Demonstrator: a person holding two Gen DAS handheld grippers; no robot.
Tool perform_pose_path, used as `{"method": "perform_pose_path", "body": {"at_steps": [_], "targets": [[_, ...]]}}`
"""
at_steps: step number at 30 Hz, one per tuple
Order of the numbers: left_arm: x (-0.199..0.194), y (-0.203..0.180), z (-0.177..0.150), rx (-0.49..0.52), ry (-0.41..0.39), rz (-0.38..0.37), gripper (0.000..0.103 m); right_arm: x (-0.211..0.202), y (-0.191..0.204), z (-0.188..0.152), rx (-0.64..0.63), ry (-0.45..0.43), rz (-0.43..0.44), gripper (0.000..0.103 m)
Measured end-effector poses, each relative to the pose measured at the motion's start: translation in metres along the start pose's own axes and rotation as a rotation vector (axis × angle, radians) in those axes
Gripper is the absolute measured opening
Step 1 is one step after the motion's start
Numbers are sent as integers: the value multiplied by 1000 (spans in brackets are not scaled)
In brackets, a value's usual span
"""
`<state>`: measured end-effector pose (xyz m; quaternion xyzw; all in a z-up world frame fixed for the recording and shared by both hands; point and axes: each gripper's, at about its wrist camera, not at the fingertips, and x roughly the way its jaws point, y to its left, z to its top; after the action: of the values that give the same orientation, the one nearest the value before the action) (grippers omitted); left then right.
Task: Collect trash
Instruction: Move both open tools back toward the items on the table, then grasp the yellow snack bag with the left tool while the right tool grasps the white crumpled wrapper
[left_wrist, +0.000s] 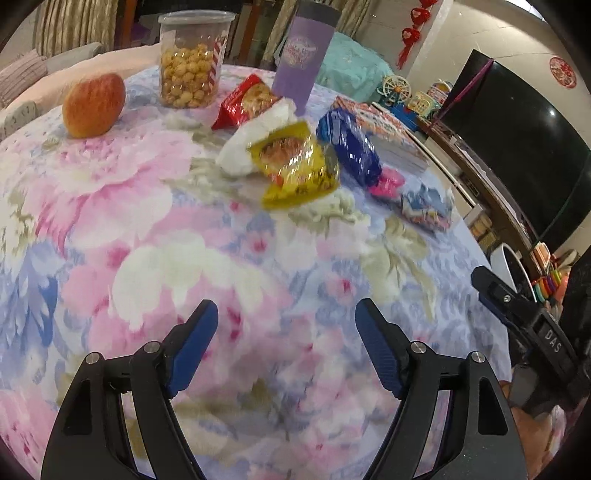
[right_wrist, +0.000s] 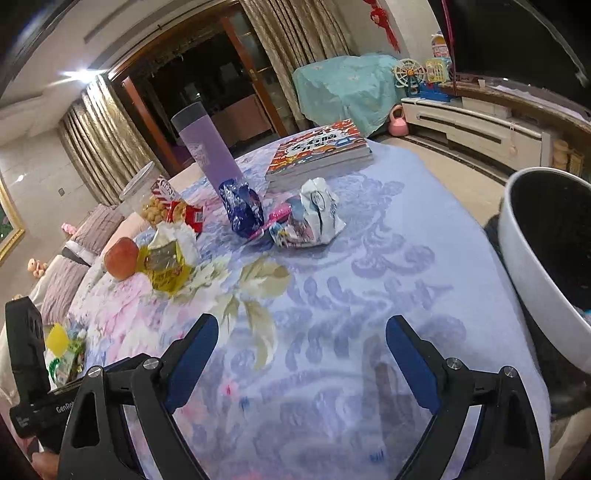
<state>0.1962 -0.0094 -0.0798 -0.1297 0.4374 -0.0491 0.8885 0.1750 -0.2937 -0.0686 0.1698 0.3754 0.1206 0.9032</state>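
Trash lies across the floral tablecloth (left_wrist: 166, 229): a yellow snack wrapper (left_wrist: 295, 166) on a white crumpled tissue (left_wrist: 255, 136), a blue wrapper (left_wrist: 351, 147), a red snack bag (left_wrist: 243, 101), a pink wrapper (left_wrist: 388, 184) and a crumpled printed wrapper (left_wrist: 424, 208). In the right wrist view I see the yellow wrapper (right_wrist: 166, 266), the blue wrapper (right_wrist: 242, 210) and the crumpled printed wrapper (right_wrist: 314, 214). My left gripper (left_wrist: 286, 321) is open and empty over the cloth, short of the trash. My right gripper (right_wrist: 301, 336) is open and empty. A white bin (right_wrist: 528, 258) stands at the table's right edge.
An apple (left_wrist: 94, 105), a popcorn jar (left_wrist: 192, 59), a purple tumbler (left_wrist: 303, 51) and a book (right_wrist: 321, 149) stand at the back of the table. A TV (left_wrist: 517, 147) and a low cabinet are to the right. More wrappers (right_wrist: 66, 350) lie by the left gripper.
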Motion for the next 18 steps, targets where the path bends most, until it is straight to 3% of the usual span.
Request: {"method": "perform_pose_path", "body": {"at_steps": [9, 18], "targets": [[20, -1, 44, -28, -20, 4, 80, 28, -5, 25, 27, -16, 12, 93], [23, 4, 63, -86, -102, -28, 79, 48, -10, 49, 53, -33, 11, 93]]}}
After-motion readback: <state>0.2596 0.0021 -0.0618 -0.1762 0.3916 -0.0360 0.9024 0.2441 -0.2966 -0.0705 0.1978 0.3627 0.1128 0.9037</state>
